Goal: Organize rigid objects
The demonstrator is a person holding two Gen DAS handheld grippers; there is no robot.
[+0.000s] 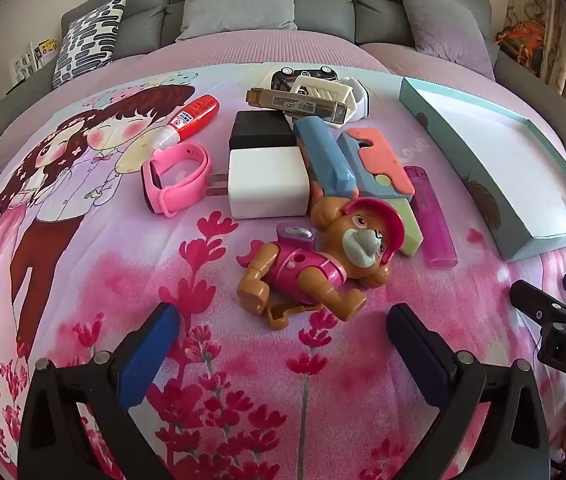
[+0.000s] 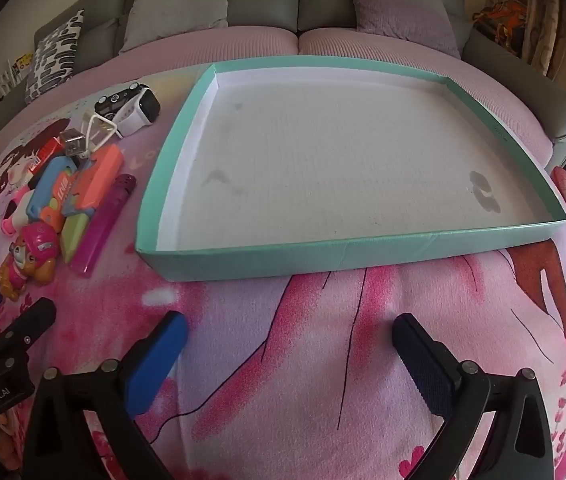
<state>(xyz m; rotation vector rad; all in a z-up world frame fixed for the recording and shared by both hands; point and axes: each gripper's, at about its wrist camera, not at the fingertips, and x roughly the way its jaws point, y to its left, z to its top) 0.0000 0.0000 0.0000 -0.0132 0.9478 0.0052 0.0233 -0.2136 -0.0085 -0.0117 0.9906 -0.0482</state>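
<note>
Nearest the left wrist camera, the left gripper point(image 1: 283, 320) spreads its black arms wide over a soft printed blanket point(image 1: 123, 280) of pink flowers and cartoon figures; its blue ribbed pads point(image 1: 151, 356) press on nothing, and only fabric lies between them. Just beyond sits a hard plastic toy dog point(image 1: 315, 268) in a pink cap, lying on its side. Going left to right across the heap behind it: a pink rubbery watch band point(image 1: 171, 180) curled in a loop, a red glue bottle point(image 1: 191, 120) with a white tip, a glossy white boxy charger point(image 1: 269, 184) with its prongs toward the band, a dark block point(image 1: 261, 132) touching it behind, blue and coral toy pieces point(image 1: 363, 160) overlapping — smooth moulded plastic — and a translucent pink lighter point(image 1: 433, 216) at the heap's right edge. Further back lie a toy car point(image 1: 305, 74) and a white watch point(image 1: 357, 96). Right of the heap, apart from it, stands a shallow teal cardboard tray point(image 2: 243, 256) with a white matte floor, stained faintly grey in spots, nothing in it. Before the tray's near wall, the right gripper point(image 2: 287, 340) is likewise spread fully, its pads point(image 2: 159, 360) bare and holding nothing above the blanket.
</note>
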